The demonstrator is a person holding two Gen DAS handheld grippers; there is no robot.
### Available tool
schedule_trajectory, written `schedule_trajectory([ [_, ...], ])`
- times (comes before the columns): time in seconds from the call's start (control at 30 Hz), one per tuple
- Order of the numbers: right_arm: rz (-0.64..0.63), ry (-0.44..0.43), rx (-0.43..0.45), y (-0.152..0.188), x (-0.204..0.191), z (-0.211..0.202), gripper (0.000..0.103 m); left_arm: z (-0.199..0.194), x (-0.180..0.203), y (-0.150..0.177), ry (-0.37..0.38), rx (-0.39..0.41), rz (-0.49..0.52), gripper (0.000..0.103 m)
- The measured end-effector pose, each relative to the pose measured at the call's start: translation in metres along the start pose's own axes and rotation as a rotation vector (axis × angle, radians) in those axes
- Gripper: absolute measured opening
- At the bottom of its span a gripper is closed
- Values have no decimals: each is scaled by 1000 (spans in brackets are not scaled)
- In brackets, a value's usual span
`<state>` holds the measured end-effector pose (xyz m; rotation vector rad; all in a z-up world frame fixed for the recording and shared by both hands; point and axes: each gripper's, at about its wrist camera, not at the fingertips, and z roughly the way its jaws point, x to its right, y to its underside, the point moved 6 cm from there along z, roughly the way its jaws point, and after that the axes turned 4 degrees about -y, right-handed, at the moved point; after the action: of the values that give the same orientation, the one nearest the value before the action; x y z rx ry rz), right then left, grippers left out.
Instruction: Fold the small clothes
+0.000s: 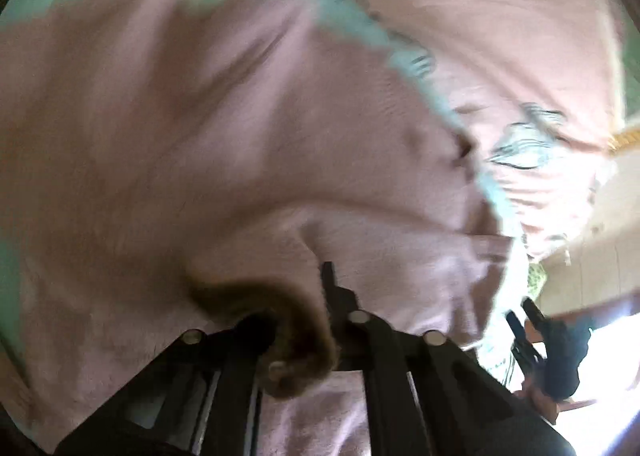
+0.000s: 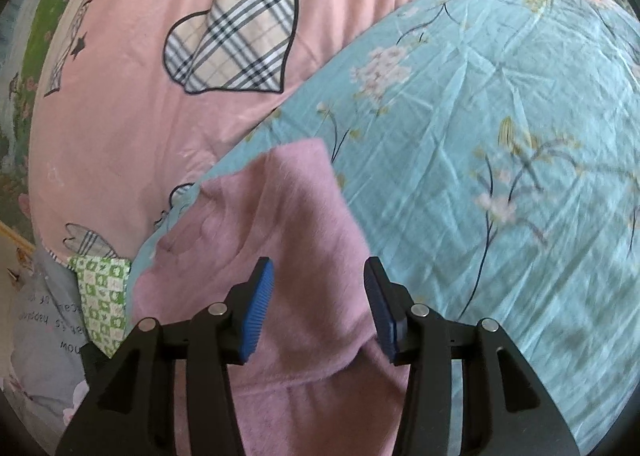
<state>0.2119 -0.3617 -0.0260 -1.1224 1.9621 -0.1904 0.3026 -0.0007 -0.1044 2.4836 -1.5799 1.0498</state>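
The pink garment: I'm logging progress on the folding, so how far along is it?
Early. Done: the left hand-held gripper is shut on a bunched fold of the pink garment. In hand: the right hand-held gripper hovers open over the garment's edge, pads not pressing. Left: no neat fold shows; it lies rumpled on the blue floral sheet, beside the pink quilt.

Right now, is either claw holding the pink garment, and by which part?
The left claw is shut on a bunched fold of the pink garment. The right claw stands open over it, gripping nothing.
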Motion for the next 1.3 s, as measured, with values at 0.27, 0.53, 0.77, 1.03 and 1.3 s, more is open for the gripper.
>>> schedule_trajectory([
  [0.27,-72,-3,-28,-27,0,21,61,-37,-43,-26,-48,127,16,3],
  [0.53,-148,-7,-162,-12,-11,79,62,-33,-67,-8,-85,109,-9,3],
  [0.77,-195,42,-87,-38,-12,66,7,-24,-23,-5,-20,96,80,3],
  [1.03,-286,133,-93,-64,10,65,7,11,1,-8,-50,89,186,4],
  [1.3,-222,180,-87,-62,18,61,22,-6,-31,6,-185,48,272,23],
])
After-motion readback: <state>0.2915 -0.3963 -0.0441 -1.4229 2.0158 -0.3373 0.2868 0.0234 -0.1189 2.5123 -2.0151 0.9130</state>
